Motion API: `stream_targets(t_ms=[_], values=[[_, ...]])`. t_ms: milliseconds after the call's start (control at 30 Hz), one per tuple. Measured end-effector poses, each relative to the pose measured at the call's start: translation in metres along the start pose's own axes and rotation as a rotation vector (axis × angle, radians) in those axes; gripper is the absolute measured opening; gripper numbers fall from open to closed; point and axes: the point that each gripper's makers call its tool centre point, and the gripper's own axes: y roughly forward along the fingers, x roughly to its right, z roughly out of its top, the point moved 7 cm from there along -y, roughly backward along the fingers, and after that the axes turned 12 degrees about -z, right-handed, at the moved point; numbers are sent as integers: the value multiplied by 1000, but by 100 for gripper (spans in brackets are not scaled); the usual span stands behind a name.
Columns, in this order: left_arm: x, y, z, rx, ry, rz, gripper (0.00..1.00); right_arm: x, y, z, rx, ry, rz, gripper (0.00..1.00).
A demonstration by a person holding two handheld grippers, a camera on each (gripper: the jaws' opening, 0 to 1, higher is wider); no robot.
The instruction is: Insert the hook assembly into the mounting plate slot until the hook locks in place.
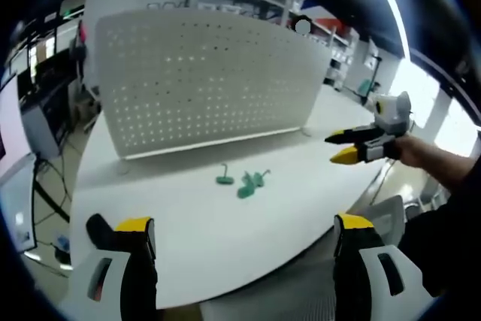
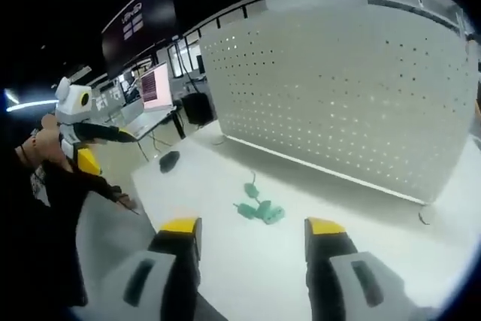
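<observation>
A white perforated mounting plate (image 1: 203,80) stands upright on the white table (image 1: 188,223). In front of it lie green hook pieces: one small hook (image 1: 225,179) and a cluster (image 1: 252,183) beside it. My left gripper (image 1: 244,234) is open, low over the near table edge, short of the hooks, nothing between its jaws. My right gripper (image 1: 332,149) hovers to the right of the hooks. In the right gripper view the plate (image 2: 338,88) fills the right, the green hooks (image 2: 259,208) lie just beyond my open right gripper (image 2: 252,229), and the left gripper (image 2: 113,152) is far left.
A black mouse-like object (image 2: 169,160) lies on the table's far corner. Desks with a lit monitor (image 2: 154,84) stand beyond. A person's hand and dark sleeve (image 1: 436,167) hold the right gripper. Shelving rises behind the plate.
</observation>
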Motion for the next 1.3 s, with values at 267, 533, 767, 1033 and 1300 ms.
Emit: stream_targets(t_ms=[267, 533, 767, 1033, 1300], values=[[0, 1, 0, -2, -4, 2, 100, -17, 36, 9, -4, -7, 76, 47], [-3, 1, 1, -14, -2, 6, 100, -26, 66, 9, -27, -1, 109, 43], [-5, 1, 2, -27, 2, 1, 100, -30, 93, 6, -63, 65, 120, 40], [-10, 0, 3, -37, 6, 0, 100, -31, 122, 4, -97, 83, 143, 38], [-17, -2, 2, -35, 12, 23, 100, -34, 147, -9, -180, 23, 150, 36]])
